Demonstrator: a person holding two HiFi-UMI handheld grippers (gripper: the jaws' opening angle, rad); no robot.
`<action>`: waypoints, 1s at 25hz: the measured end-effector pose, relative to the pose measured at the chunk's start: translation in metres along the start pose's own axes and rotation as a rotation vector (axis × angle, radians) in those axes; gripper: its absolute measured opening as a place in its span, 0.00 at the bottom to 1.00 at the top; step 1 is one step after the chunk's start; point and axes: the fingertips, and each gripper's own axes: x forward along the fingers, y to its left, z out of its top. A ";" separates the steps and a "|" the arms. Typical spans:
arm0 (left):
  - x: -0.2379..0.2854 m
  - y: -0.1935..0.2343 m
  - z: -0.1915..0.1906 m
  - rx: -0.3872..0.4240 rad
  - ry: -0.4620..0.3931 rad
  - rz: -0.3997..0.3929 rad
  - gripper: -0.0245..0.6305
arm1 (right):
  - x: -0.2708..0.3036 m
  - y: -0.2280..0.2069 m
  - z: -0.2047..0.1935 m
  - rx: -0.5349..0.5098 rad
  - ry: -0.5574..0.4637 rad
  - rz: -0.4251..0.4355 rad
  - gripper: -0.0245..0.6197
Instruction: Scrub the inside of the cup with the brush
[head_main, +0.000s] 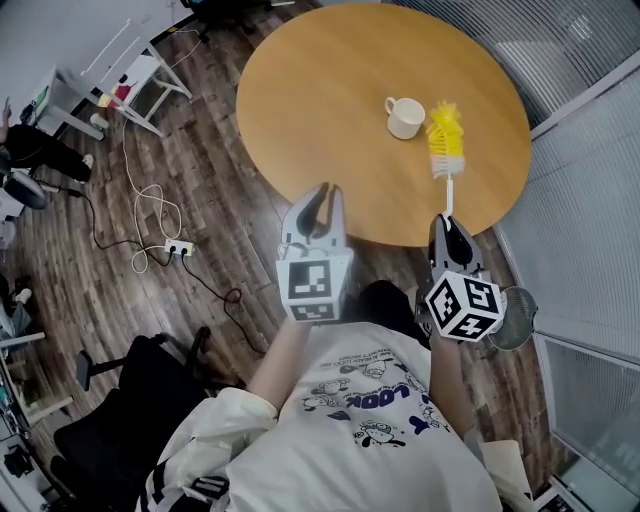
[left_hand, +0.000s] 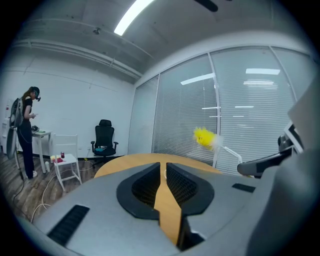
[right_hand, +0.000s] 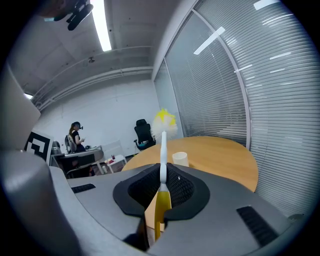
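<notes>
A white cup stands on the round wooden table, toward its far right. My right gripper is shut on the white handle of a brush whose yellow bristle head hangs over the table just right of the cup. In the right gripper view the brush rises straight up from the jaws, with the cup beyond it. My left gripper hovers at the table's near edge. Its jaws are nearly together, only a thin slit between them, and they hold nothing. The brush head shows to its right.
Cables and a power strip lie on the wood floor at the left. A white rack and a black office chair stand beyond. A person stands far left. Glass walls with blinds close the right side.
</notes>
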 end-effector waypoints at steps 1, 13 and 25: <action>0.002 0.001 -0.002 0.000 0.006 -0.002 0.11 | 0.001 -0.001 -0.001 0.001 0.003 -0.005 0.11; 0.042 -0.001 0.005 -0.004 0.048 -0.021 0.11 | 0.023 -0.021 0.013 0.021 0.036 -0.040 0.11; 0.105 -0.003 -0.006 -0.009 0.060 0.039 0.11 | 0.087 -0.066 0.021 0.025 0.049 0.001 0.11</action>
